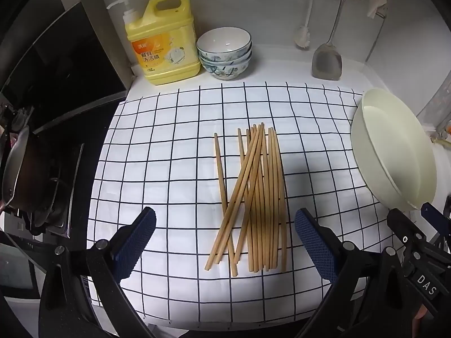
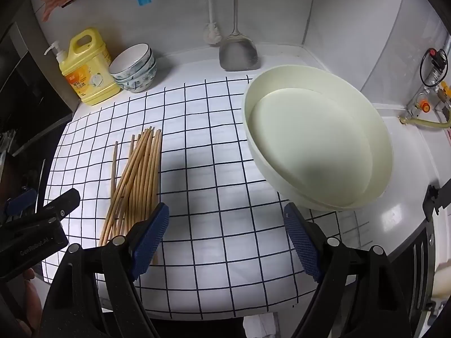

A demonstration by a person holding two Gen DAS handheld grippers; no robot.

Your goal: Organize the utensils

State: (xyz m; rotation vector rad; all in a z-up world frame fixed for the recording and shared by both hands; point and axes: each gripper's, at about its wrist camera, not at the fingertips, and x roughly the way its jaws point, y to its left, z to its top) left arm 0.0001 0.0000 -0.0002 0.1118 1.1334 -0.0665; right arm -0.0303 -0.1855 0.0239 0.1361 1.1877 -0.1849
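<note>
Several wooden chopsticks (image 1: pixel 253 197) lie in a loose, partly crossed heap on a white cloth with a dark grid (image 1: pixel 174 129). My left gripper (image 1: pixel 225 222) hovers open above their near ends, blue pads wide apart and nothing between them. In the right wrist view the chopsticks (image 2: pixel 135 174) lie at the left, and my right gripper (image 2: pixel 225 219) stands open over bare cloth (image 2: pixel 214 146) to their right. A large cream basin (image 2: pixel 363 118) sits beyond the right finger; the basin (image 1: pixel 394 152) shows at the right edge of the left wrist view.
A yellow detergent jug (image 1: pixel 163 42) and stacked patterned bowls (image 1: pixel 225 53) stand at the back wall. A metal spatula (image 1: pixel 328 56) and a white brush (image 1: pixel 304 33) hang there. A stove with a pan (image 1: pixel 19 169) lies left. Gas fittings (image 2: pixel 428 95) sit far right.
</note>
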